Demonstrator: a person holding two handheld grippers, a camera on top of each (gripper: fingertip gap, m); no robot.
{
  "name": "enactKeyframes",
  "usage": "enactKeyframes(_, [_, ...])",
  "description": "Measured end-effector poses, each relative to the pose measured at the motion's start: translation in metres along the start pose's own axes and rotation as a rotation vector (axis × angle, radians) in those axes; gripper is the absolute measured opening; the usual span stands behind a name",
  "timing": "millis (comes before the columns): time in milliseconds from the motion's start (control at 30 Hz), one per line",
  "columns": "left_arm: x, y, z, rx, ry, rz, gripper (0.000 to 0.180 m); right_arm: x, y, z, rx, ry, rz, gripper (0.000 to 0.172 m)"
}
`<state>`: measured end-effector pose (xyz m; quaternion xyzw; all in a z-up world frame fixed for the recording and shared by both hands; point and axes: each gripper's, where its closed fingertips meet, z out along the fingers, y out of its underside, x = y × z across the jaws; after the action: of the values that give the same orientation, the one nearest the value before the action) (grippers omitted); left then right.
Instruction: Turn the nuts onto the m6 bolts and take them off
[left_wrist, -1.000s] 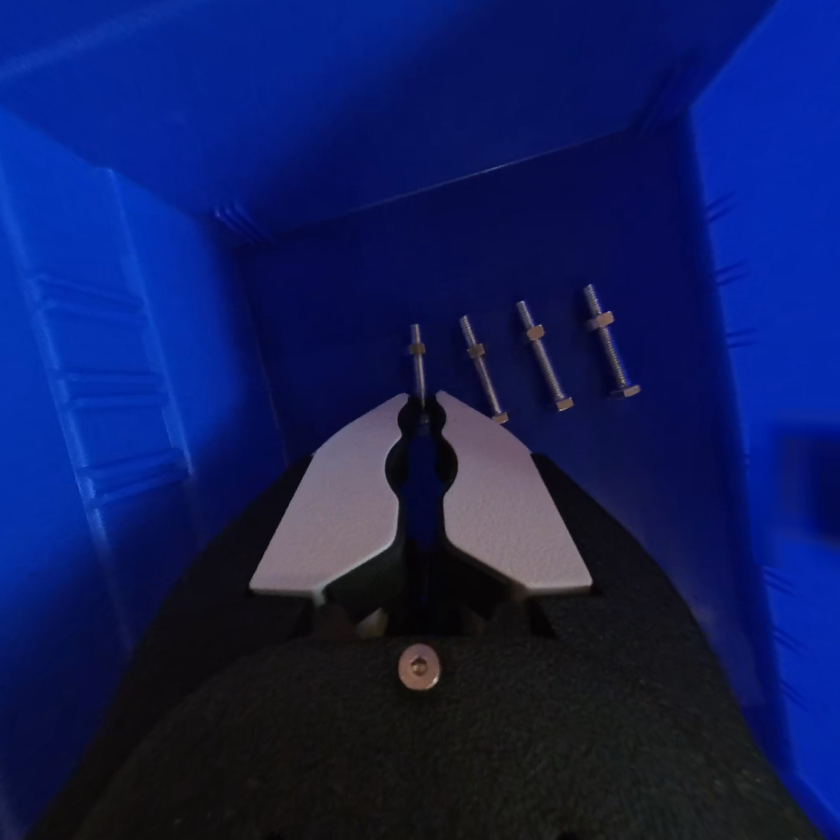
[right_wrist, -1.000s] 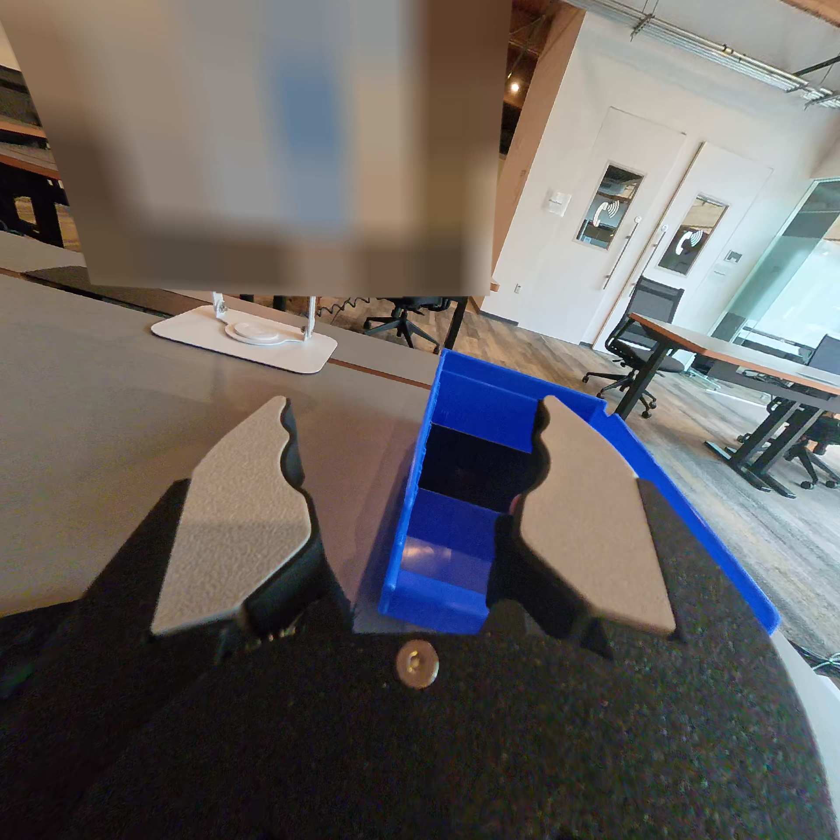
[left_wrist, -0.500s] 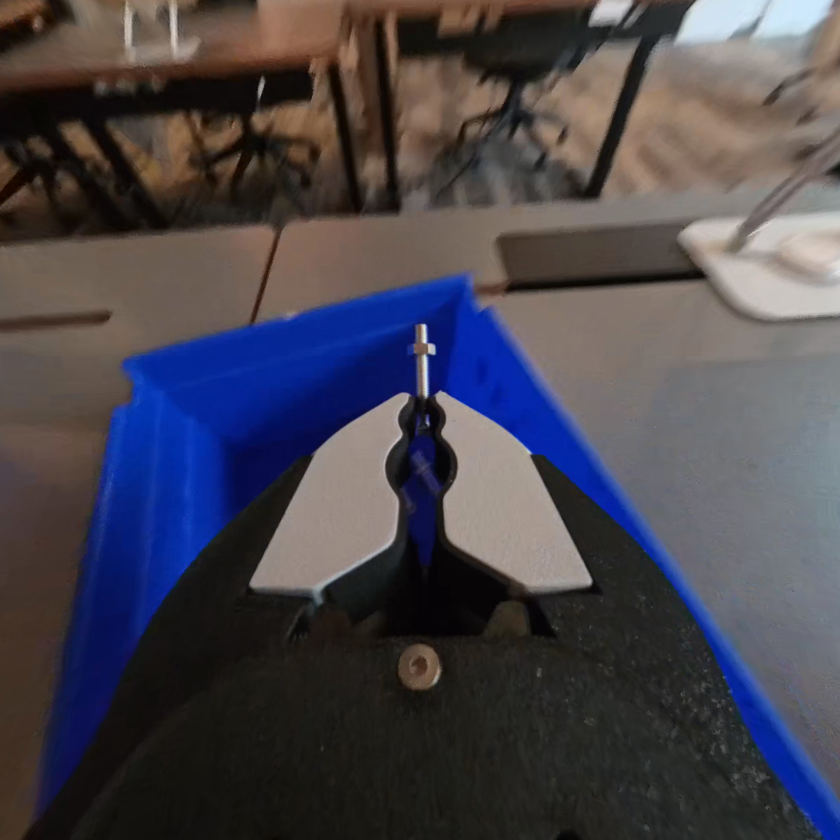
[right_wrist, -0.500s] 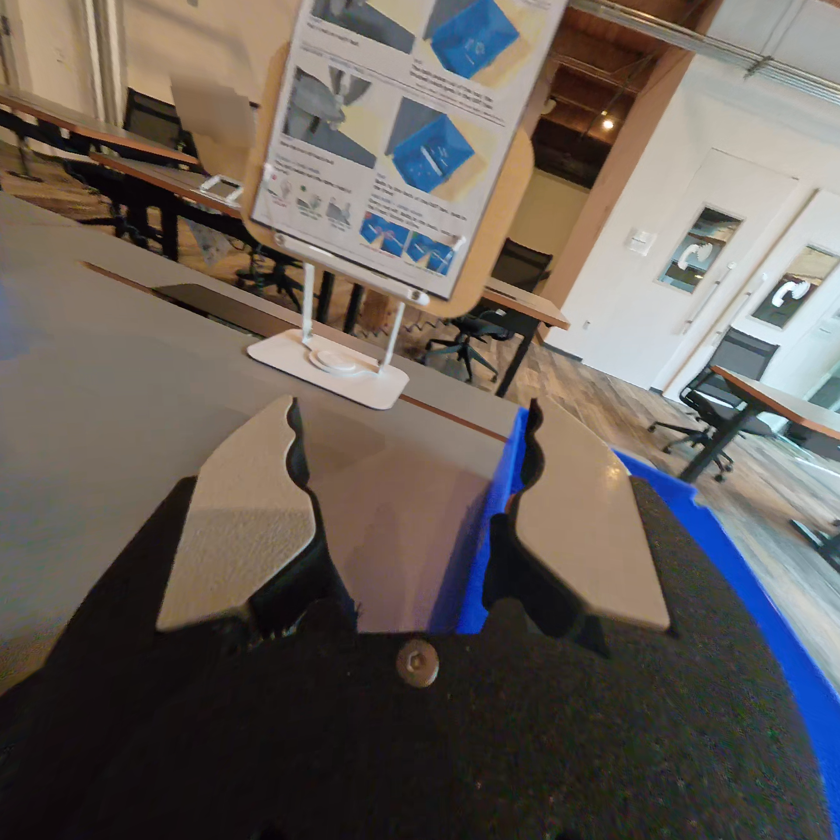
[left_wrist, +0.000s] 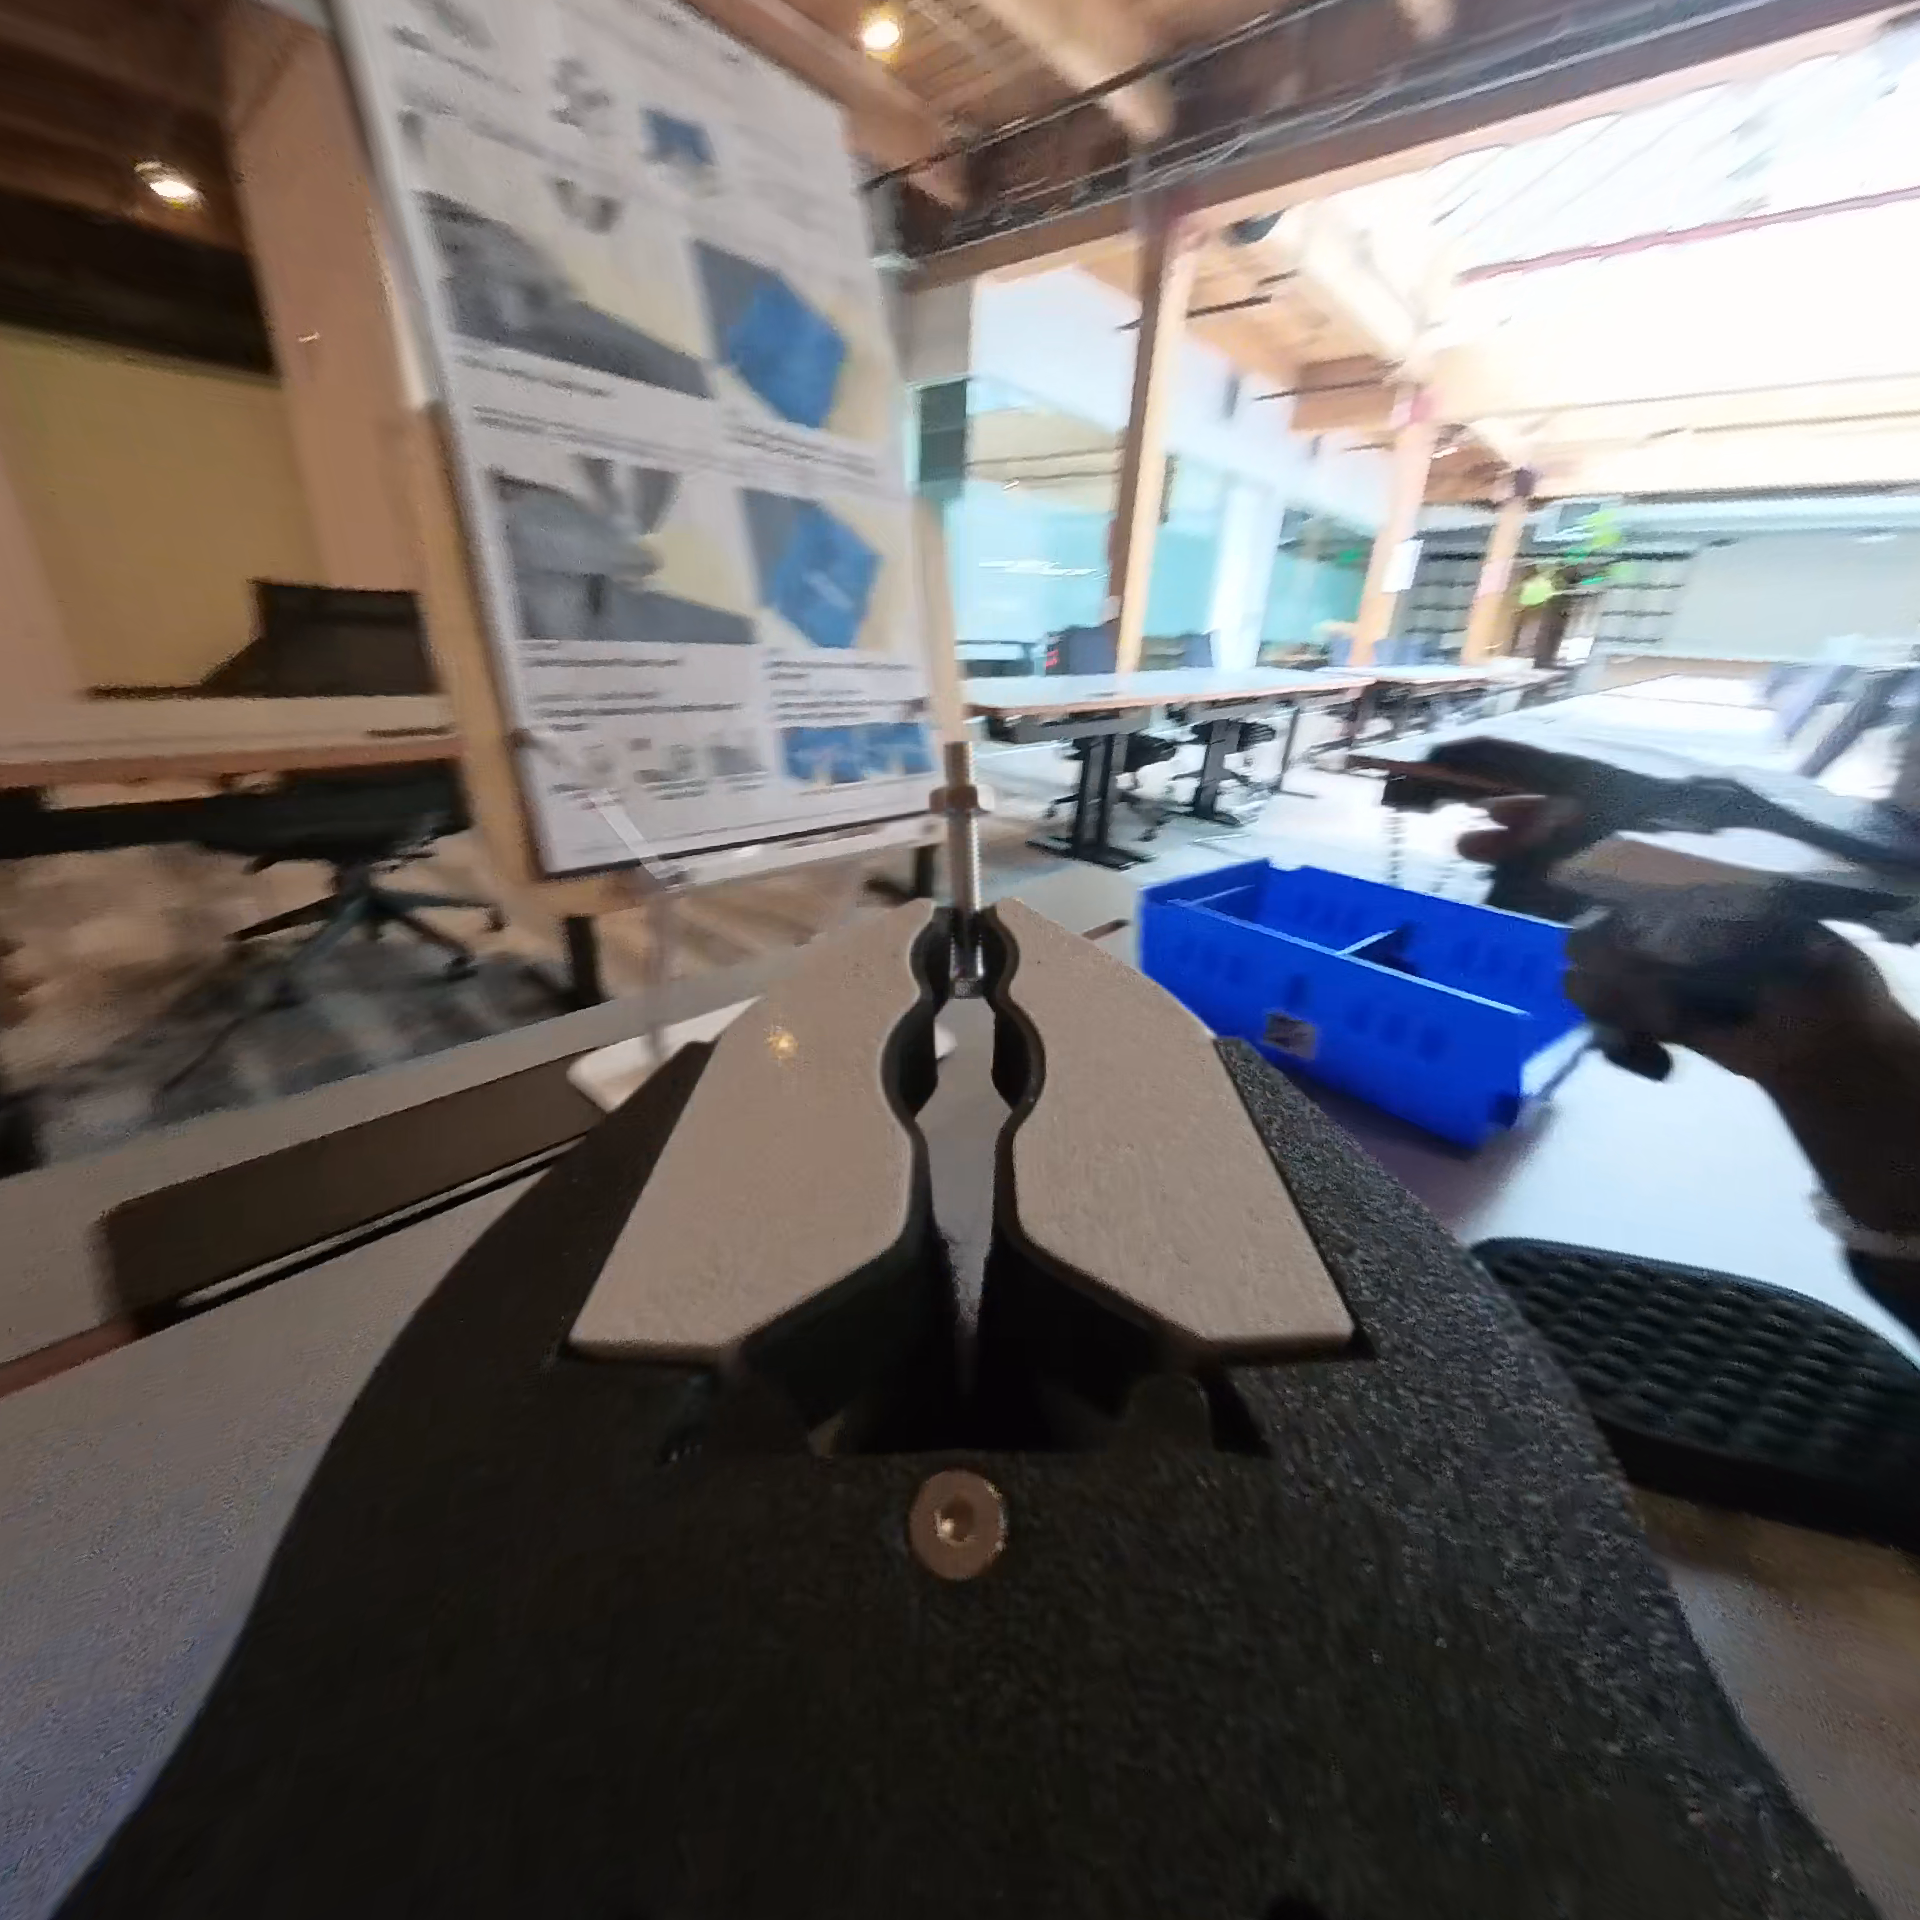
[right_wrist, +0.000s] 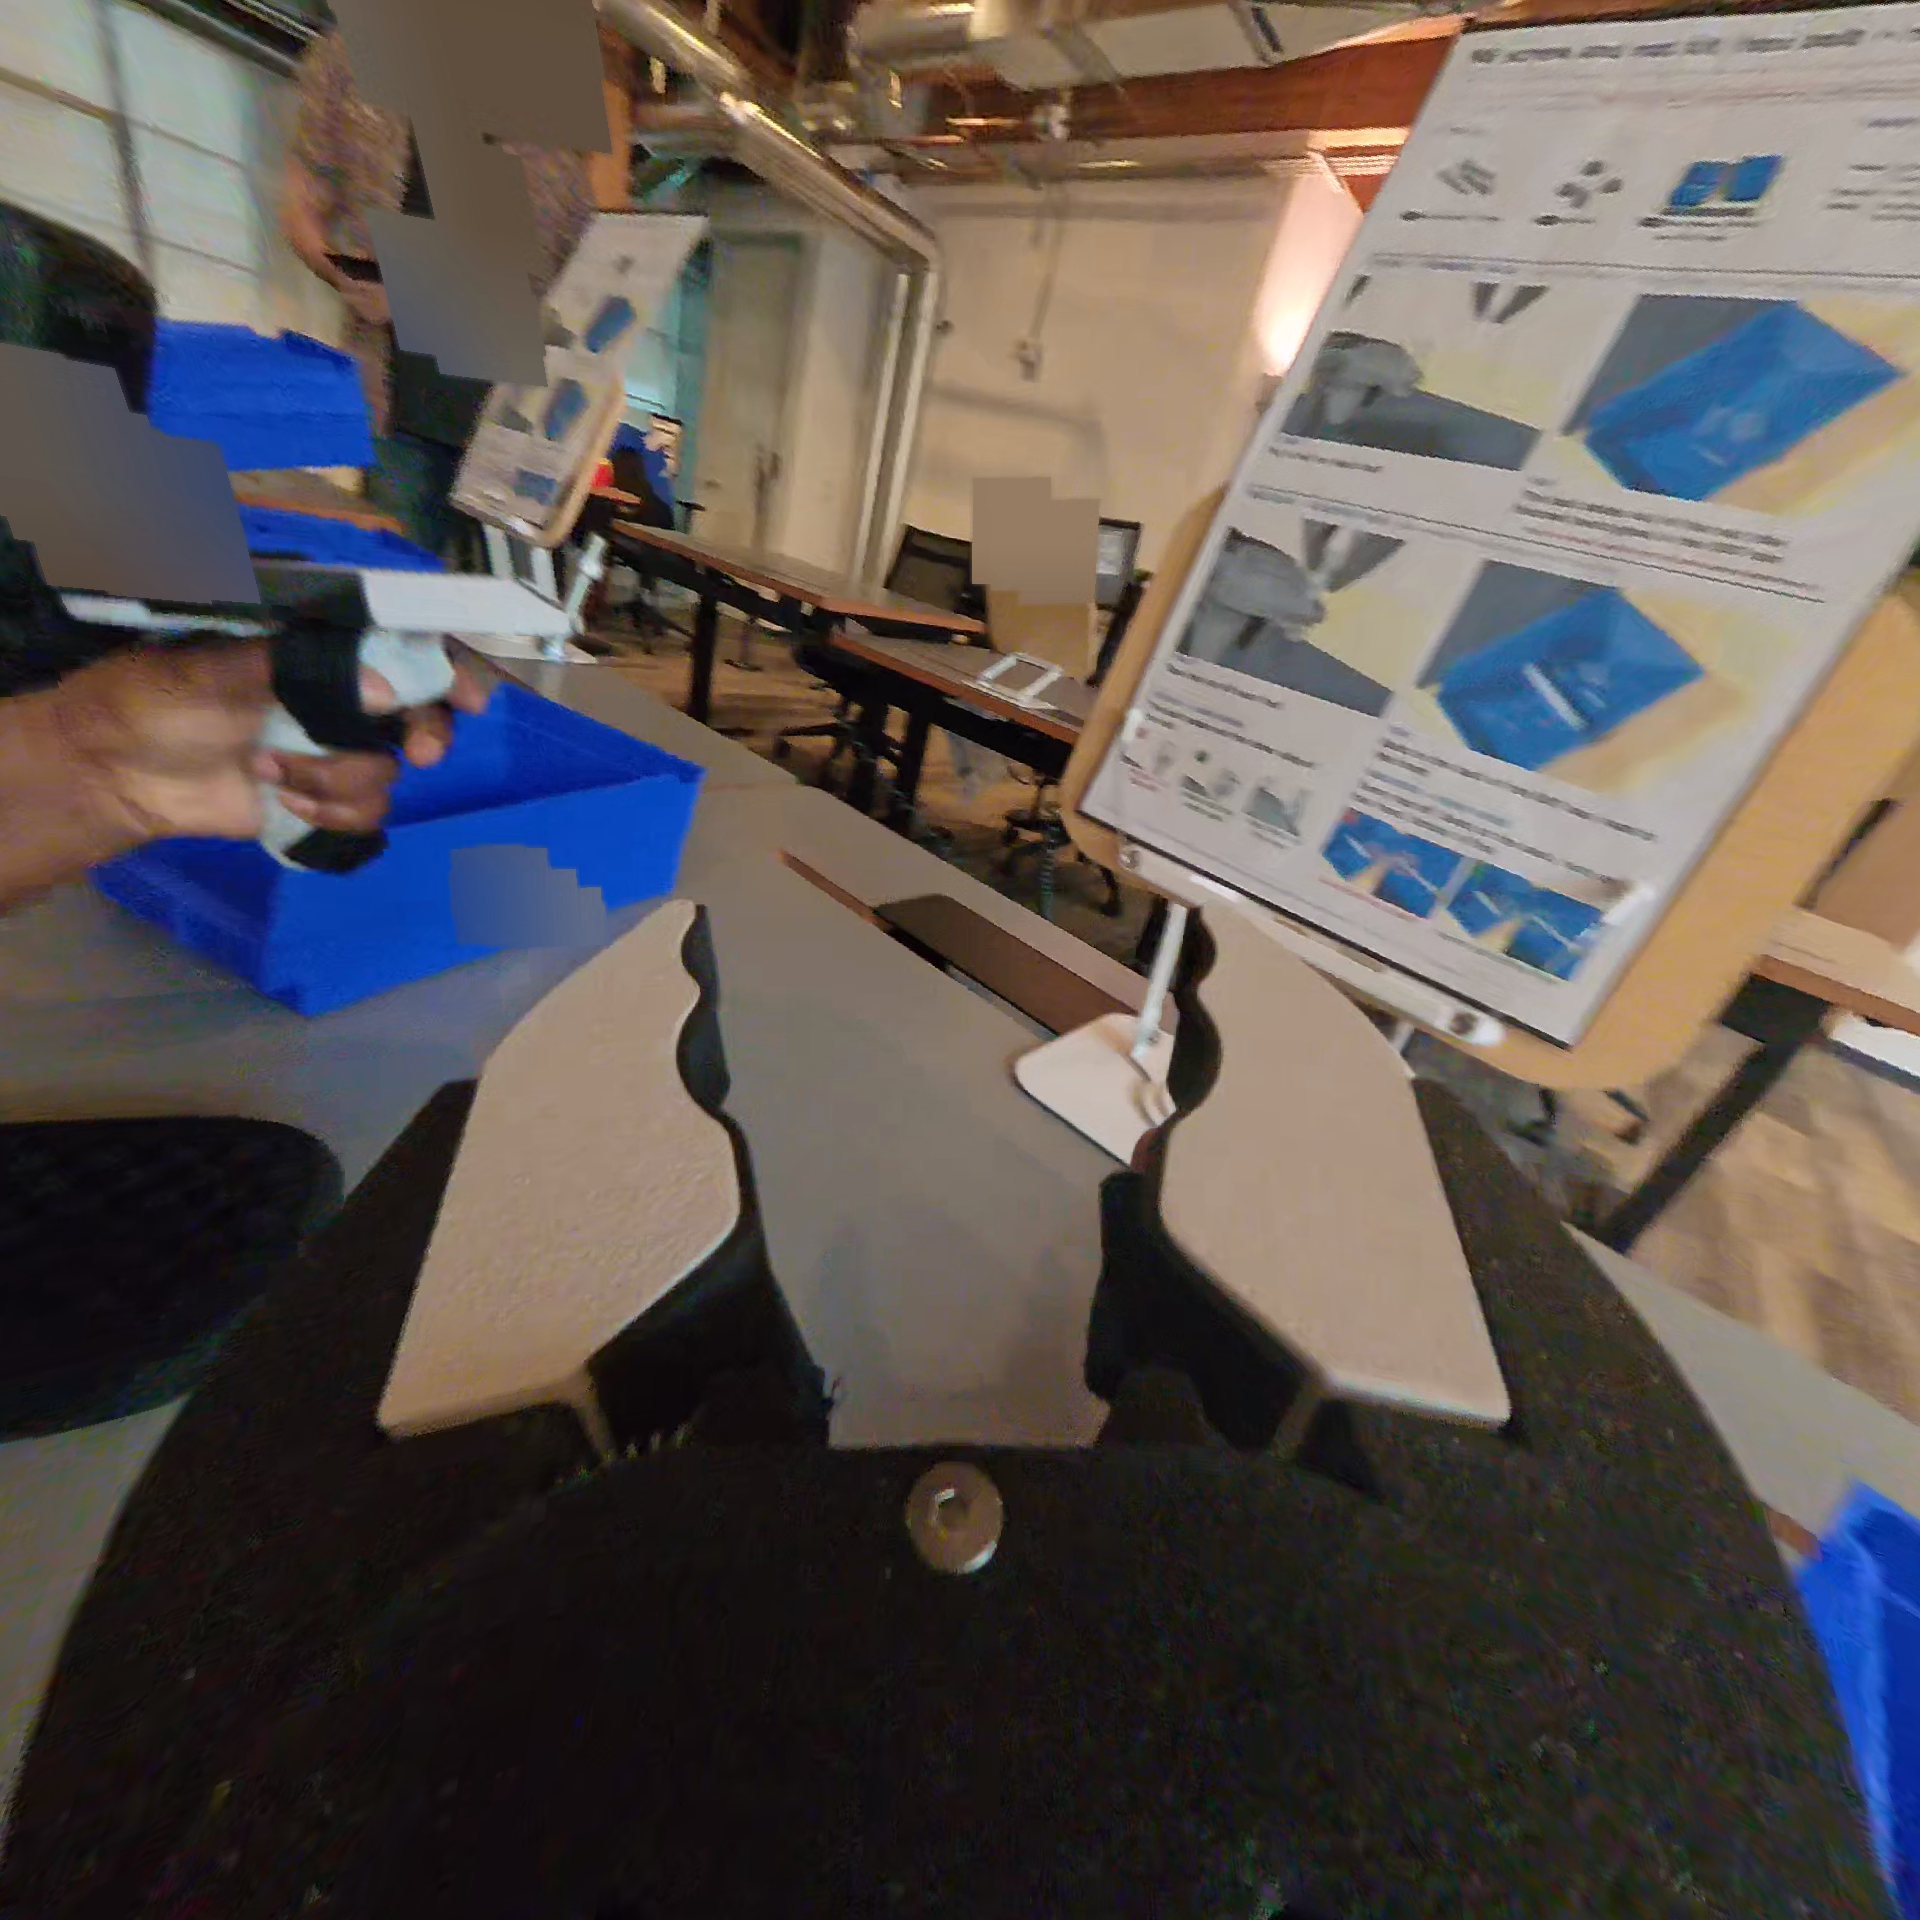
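My left gripper (left_wrist: 961, 940) is shut on the lower end of a silver M6 bolt (left_wrist: 964, 873). The bolt sticks out forward past the fingertips and carries a nut (left_wrist: 958, 800) near its far end. I hold it in the air above the grey table (left_wrist: 208, 1558). My right gripper (right_wrist: 945, 925) is open and empty over the table (right_wrist: 883, 1091). It also shows, blurred and in a hand, at the right of the left wrist view (left_wrist: 1621, 821). The blue bin (left_wrist: 1351, 987) stands on the table; it also shows in the right wrist view (right_wrist: 343, 935).
An instruction board on a white stand (left_wrist: 644, 416) stands at the table's far side; it also shows in the right wrist view (right_wrist: 1538, 582). A black mesh object (left_wrist: 1704, 1382) lies near the table's edge. A hand (right_wrist: 156, 758) holds the left gripper over the bin. Desks and chairs stand behind. The gap from one gripper's tips to the other's is roughly 20 centimetres.
My left gripper has lifted the bolt with its nut out of the blue bin, away from the other bolts, up above the table. My right gripper has swung towards the board, its jaws a little narrower.
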<state>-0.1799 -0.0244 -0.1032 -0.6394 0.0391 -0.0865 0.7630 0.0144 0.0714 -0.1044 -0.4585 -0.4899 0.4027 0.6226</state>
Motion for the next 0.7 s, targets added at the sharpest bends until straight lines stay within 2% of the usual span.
enactKeyframes(167, [0.066,0.021,0.021,0.075,0.212,-0.019,0.005,-0.026,0.004,0.019,0.009,-0.148,0.061,0.080])
enactKeyframes(333, [0.107,0.052,0.036,0.097,0.365,-0.052,0.004,-0.046,0.009,0.023,0.028,-0.289,0.159,0.073])
enactKeyframes(500, [0.127,0.071,0.040,0.060,0.448,-0.028,0.004,-0.053,0.008,0.018,0.073,-0.393,0.243,0.055])
enactKeyframes(600, [0.131,0.078,0.040,0.047,0.471,-0.026,0.005,-0.059,0.014,0.019,0.060,-0.456,0.293,0.039])
enactKeyframes(700, [0.136,0.084,0.041,0.034,0.487,-0.033,0.005,-0.070,0.025,0.023,0.014,-0.506,0.297,0.034])
